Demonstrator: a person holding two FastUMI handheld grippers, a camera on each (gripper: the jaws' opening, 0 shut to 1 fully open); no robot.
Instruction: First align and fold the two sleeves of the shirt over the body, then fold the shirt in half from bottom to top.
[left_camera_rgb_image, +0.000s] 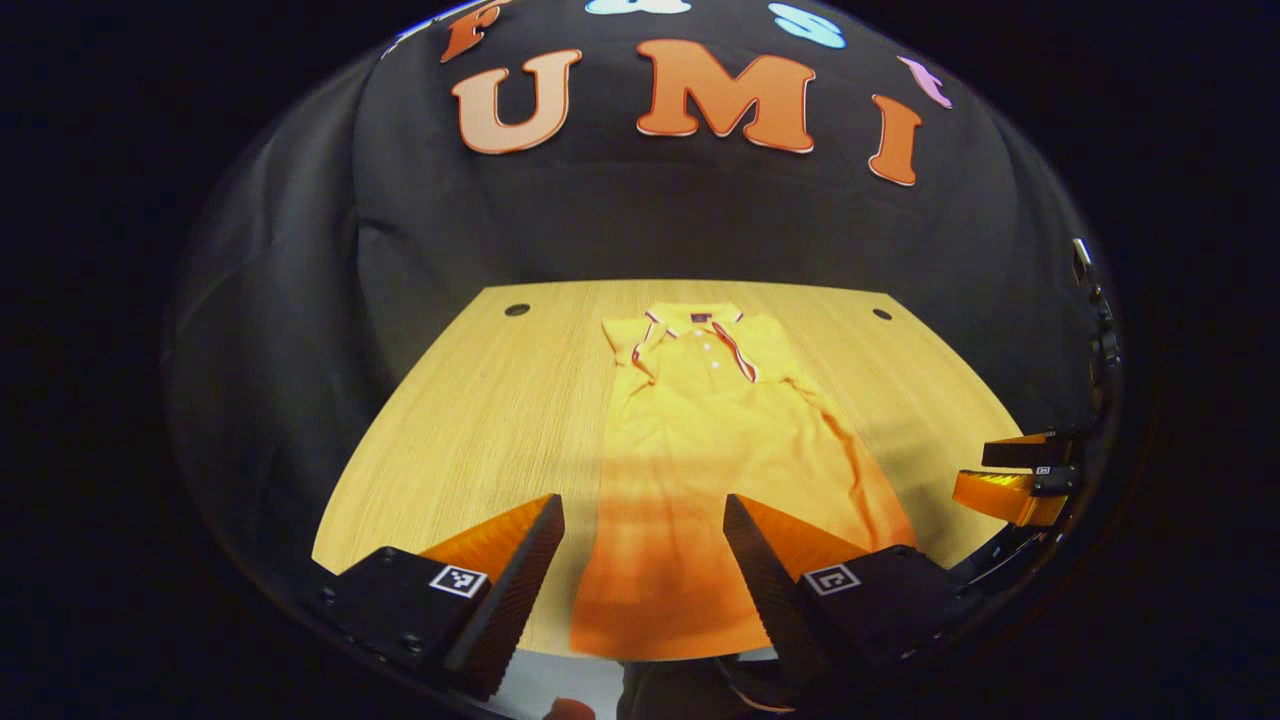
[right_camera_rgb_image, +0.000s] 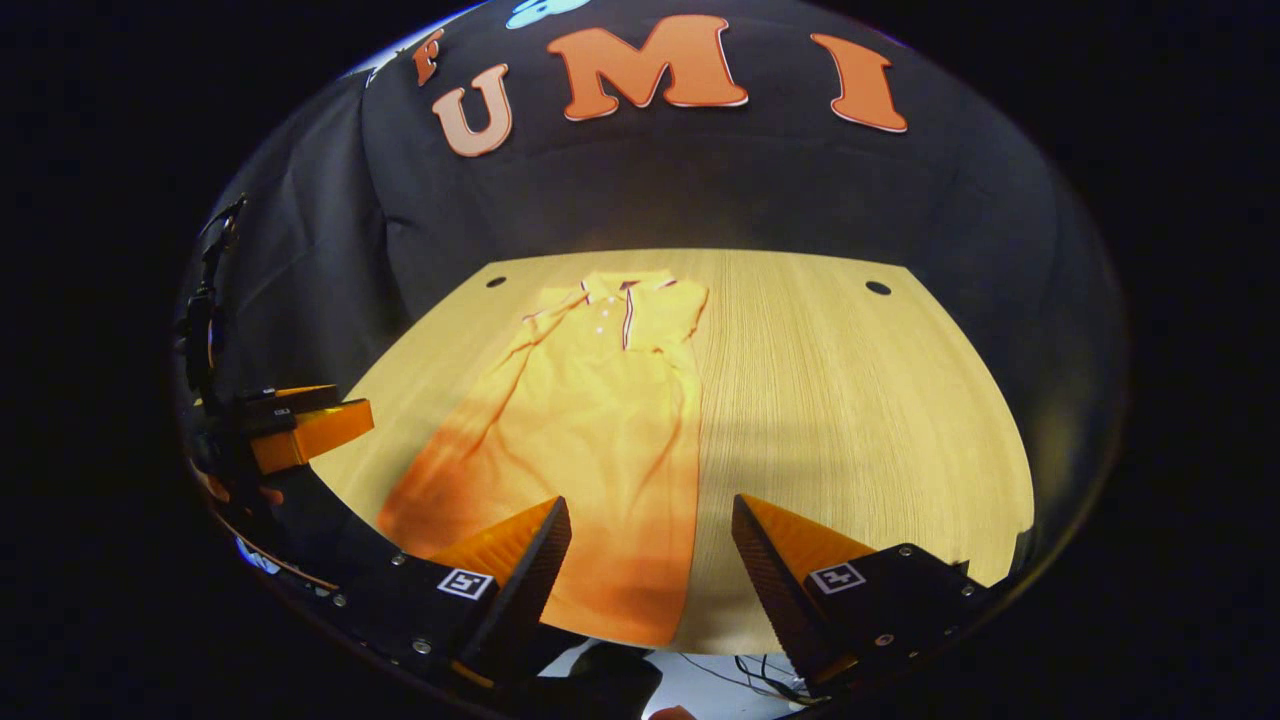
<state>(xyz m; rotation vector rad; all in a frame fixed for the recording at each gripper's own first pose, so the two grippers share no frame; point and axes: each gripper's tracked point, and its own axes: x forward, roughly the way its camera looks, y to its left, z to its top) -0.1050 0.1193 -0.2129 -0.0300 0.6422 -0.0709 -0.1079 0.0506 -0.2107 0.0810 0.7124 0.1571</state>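
Sleeves folded over shirt (left_camera_rgb_image: 700, 450), centre frame on bench (left_camera_rgb_image: 480, 400). Left gripper (left_camera_rgb_image: 640, 570) and right gripper (right_camera_rgb_image: 650, 570) agape, empty, above hem. Next: pinch 2 hem corners, fold upward.

— What does the shirt (left_camera_rgb_image: 715, 470) look like?
— An orange-yellow polo with a striped collar (left_camera_rgb_image: 695, 318) and a buttoned placket, lying flat on the wooden table (left_camera_rgb_image: 470, 420).
— Which way does it point?
— Collar toward twelve o'clock, hem toward six, at the near table edge.
— And the sleeves?
— Both appear already folded in over the body, so it forms a long narrow strip. In the right gripper view the shirt (right_camera_rgb_image: 590, 440) runs from the collar down toward seven o'clock.
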